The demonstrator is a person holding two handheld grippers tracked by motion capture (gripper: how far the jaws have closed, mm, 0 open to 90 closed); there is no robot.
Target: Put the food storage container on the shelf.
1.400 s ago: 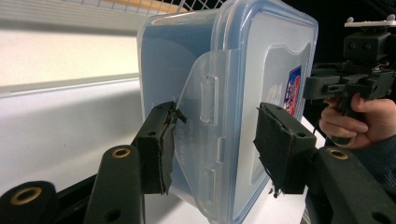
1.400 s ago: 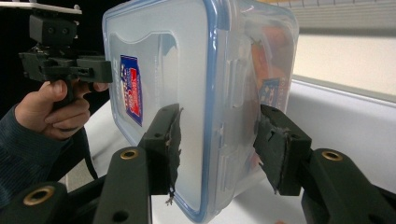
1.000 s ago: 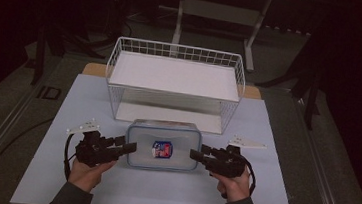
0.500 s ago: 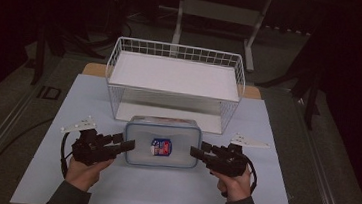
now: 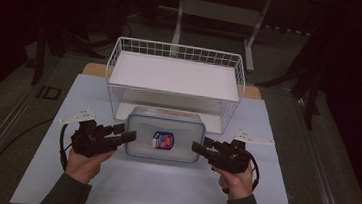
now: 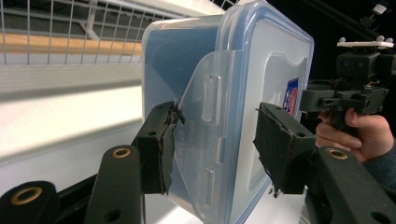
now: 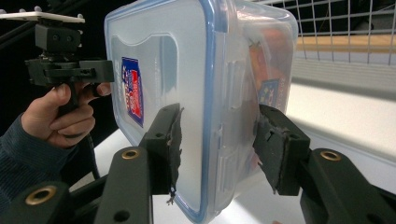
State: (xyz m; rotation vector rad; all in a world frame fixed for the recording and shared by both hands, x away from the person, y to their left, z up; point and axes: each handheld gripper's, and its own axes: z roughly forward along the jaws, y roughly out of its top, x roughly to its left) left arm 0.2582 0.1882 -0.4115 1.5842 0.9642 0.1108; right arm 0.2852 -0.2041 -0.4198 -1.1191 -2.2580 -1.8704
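a see-through plastic box (image 5: pixel 164 134) with a blue-rimmed lid, long side running 9 to 3 o'clock, clamped by left gripper (image 5: pixel 126 136) and right gripper (image 5: pixel 197 148).

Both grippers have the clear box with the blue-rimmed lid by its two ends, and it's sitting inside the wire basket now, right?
Not quite. The left gripper and right gripper do hold the box by its ends, but the high view shows it in front of the wire basket, on the person's side, above the white mat, not inside.

Clear blue-rimmed box (image 5: pixel 165 133), white wire basket (image 5: pixel 176 76), black fingers (image 6: pixel 159 140)
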